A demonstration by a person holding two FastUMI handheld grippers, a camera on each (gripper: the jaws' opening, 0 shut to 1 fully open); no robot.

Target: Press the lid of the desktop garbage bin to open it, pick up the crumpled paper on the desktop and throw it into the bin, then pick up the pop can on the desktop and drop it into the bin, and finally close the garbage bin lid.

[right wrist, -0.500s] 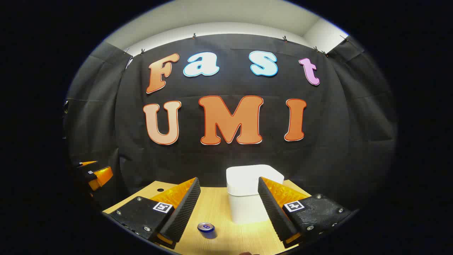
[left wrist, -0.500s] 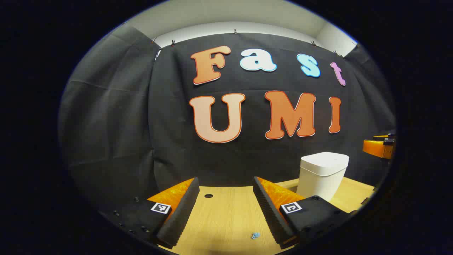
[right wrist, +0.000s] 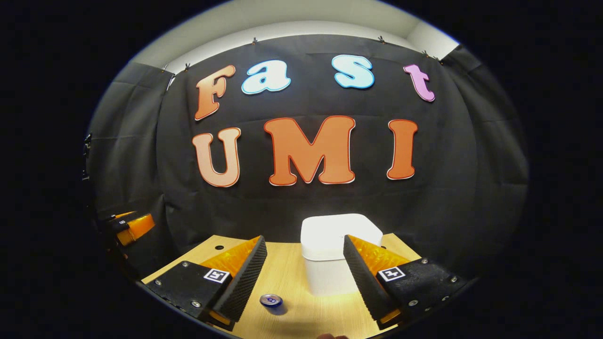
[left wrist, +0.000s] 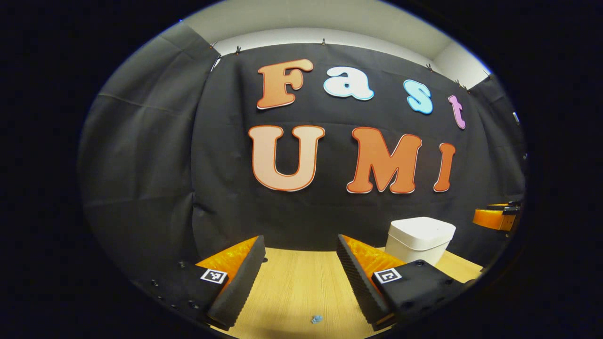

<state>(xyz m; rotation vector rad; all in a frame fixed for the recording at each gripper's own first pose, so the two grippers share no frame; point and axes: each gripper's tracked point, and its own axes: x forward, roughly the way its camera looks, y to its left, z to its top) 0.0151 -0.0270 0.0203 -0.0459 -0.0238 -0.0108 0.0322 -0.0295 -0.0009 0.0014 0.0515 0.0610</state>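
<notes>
Both grippers hang wide and empty above the desk (right wrist: 292, 278), apparently because the lid must be pressed first. From the right gripper (right wrist: 305, 273), the closed bin (right wrist: 337, 235) sits at 12 o'clock, the can (right wrist: 272, 301) at 7. Below the left gripper (left wrist: 301, 273), the paper (left wrist: 316, 319) lies at 6.

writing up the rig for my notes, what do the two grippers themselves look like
In the left gripper view, the left gripper has two wedge-shaped fingers with ribbed inner faces. Each sits on a flat black plate with screws and a small square black-and-white marker tag. In the right gripper view, the right gripper has the same build: ribbed wedge fingers, black screwed plates, one square tag on each side. I see no cables or sleeves.
</notes>
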